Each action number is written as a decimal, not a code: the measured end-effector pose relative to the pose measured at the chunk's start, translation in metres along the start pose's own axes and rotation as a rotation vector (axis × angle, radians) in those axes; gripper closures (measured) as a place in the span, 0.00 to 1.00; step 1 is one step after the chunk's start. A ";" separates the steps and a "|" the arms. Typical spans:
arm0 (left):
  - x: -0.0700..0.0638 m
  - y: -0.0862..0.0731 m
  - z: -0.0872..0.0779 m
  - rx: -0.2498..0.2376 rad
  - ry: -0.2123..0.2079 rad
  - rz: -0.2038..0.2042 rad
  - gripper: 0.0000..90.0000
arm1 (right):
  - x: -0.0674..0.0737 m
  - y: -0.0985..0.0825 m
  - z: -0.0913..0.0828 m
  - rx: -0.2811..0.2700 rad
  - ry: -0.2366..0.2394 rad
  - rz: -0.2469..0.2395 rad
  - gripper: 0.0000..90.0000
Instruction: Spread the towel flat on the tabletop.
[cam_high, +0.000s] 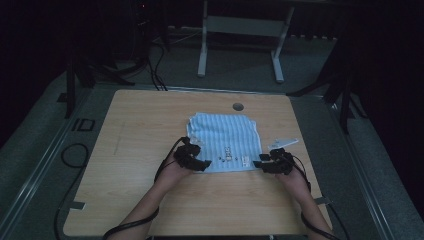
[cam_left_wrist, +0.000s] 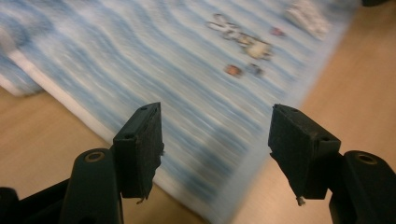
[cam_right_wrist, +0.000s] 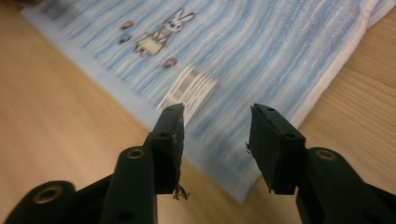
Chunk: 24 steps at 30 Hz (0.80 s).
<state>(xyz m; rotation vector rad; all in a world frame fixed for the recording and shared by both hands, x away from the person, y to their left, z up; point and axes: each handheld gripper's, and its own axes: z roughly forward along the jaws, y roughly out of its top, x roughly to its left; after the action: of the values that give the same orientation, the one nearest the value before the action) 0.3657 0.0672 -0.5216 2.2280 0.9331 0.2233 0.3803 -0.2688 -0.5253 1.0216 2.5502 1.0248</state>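
Observation:
A blue and white striped towel (cam_high: 225, 140) lies folded flat in the middle of the wooden table (cam_high: 135, 130). It carries a small rabbit print (cam_right_wrist: 163, 31) and a white label (cam_right_wrist: 189, 91). My left gripper (cam_high: 199, 162) hovers at the towel's near left corner, jaws apart, with striped cloth (cam_left_wrist: 187, 93) beyond them and nothing between the pads. My right gripper (cam_high: 264, 163) hovers at the near right corner, jaws apart over the towel's edge (cam_right_wrist: 219, 140), gripping nothing.
A small white object (cam_high: 283, 143) lies on the table just right of the towel. A round cable hole (cam_high: 238, 106) sits behind the towel. Cables trail from both grippers off the near edge. A desk frame (cam_high: 240, 40) stands on the floor beyond.

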 end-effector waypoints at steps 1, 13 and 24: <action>0.000 0.000 0.000 0.000 0.000 0.000 0.39 | 0.002 -0.002 -0.004 -0.002 0.000 -0.009 0.58; -0.019 -0.015 0.011 0.073 -0.023 0.082 0.39 | 0.004 -0.017 0.002 0.058 -0.020 -0.062 0.58; -0.015 -0.015 0.018 0.069 0.063 0.104 0.67 | 0.007 -0.015 0.008 0.078 -0.063 -0.107 0.85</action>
<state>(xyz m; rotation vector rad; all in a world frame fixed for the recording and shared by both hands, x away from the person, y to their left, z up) 0.3532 0.0545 -0.5435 2.3478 0.8709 0.3153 0.3706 -0.2678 -0.5406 0.9105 2.5808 0.8581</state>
